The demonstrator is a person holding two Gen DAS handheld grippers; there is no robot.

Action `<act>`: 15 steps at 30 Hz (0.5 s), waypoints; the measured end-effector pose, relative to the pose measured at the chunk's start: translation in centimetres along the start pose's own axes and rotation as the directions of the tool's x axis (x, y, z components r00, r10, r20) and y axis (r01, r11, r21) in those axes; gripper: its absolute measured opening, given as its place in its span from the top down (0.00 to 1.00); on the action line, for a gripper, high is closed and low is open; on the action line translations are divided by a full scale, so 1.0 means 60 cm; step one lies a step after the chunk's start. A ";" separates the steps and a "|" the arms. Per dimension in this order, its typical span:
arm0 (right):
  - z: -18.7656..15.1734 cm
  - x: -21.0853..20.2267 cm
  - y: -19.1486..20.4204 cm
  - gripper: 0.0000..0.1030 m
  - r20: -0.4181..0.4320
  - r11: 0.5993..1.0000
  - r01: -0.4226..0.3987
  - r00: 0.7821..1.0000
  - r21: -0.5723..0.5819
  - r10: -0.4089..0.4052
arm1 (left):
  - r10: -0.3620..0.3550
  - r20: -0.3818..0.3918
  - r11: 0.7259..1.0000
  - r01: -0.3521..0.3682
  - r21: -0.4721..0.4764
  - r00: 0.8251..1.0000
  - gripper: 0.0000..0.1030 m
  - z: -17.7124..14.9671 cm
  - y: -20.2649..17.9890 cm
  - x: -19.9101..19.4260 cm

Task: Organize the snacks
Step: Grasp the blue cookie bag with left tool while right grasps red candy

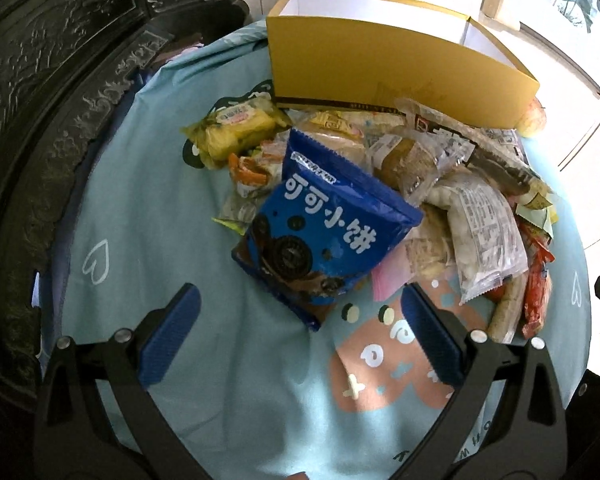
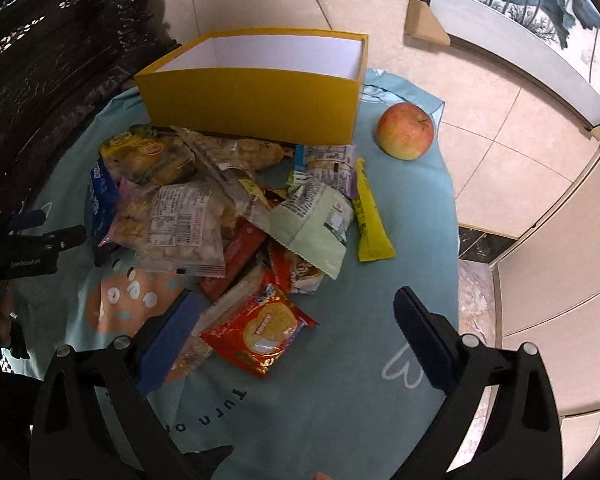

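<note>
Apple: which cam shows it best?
Right wrist. The apple sits whole and unobstructed on the cloth, to the right of the yellow box. In the left wrist view only a sliver of it peeks out behind the box's corner, washed out by glare.

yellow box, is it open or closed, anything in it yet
Open: the yellow box has no lid, and its white inner walls show. No snacks are visible inside, but its floor is hidden, so empty cannot be confirmed.

- Round table under a light blue printed cloth point(image 2: 400, 208).
- 1 open yellow box point(image 2: 252, 108) at the back.
- Heap of snack packets point(image 2: 188, 216) in front.
- 1 apple point(image 2: 406, 131) beside the box.
</note>
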State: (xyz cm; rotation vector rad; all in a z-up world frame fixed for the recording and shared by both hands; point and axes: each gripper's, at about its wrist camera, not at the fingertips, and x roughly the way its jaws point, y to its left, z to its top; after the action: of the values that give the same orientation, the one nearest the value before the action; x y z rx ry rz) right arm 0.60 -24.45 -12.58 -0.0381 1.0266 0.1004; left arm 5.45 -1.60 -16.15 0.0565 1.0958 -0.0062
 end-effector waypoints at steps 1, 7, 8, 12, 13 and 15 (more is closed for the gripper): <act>0.000 0.000 0.002 0.04 0.001 1.000 -0.001 1.000 0.000 0.001 | 0.000 0.001 1.000 0.000 -0.001 1.000 0.02 0.001 0.001 0.000; -0.002 0.000 0.014 0.04 0.000 1.000 -0.001 1.000 -0.002 0.001 | -0.002 0.003 1.000 0.002 0.000 1.000 0.02 0.004 0.007 0.000; -0.003 0.000 0.016 0.04 -0.001 1.000 -0.001 1.000 -0.002 0.001 | -0.001 0.004 1.000 0.001 0.001 1.000 0.02 0.003 0.006 0.000; -0.007 0.005 0.020 0.04 -0.010 1.000 0.000 1.000 -0.007 0.000 | -0.001 0.005 1.000 0.001 0.017 1.000 0.02 0.004 0.004 0.004; -0.010 0.009 0.021 0.04 -0.015 1.000 0.001 1.000 -0.009 -0.002 | 0.002 0.006 1.000 -0.002 0.025 1.000 0.02 0.003 0.002 0.007; -0.015 0.016 0.021 0.04 -0.025 1.000 0.002 1.000 -0.011 -0.002 | 0.007 0.006 0.999 -0.007 0.040 1.000 0.02 0.001 -0.002 0.014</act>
State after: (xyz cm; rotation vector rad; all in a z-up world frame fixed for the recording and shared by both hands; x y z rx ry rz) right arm 0.20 -23.17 -13.84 -0.0503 1.0511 0.1041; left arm 5.90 -1.72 -16.89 0.0965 1.0899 -0.0220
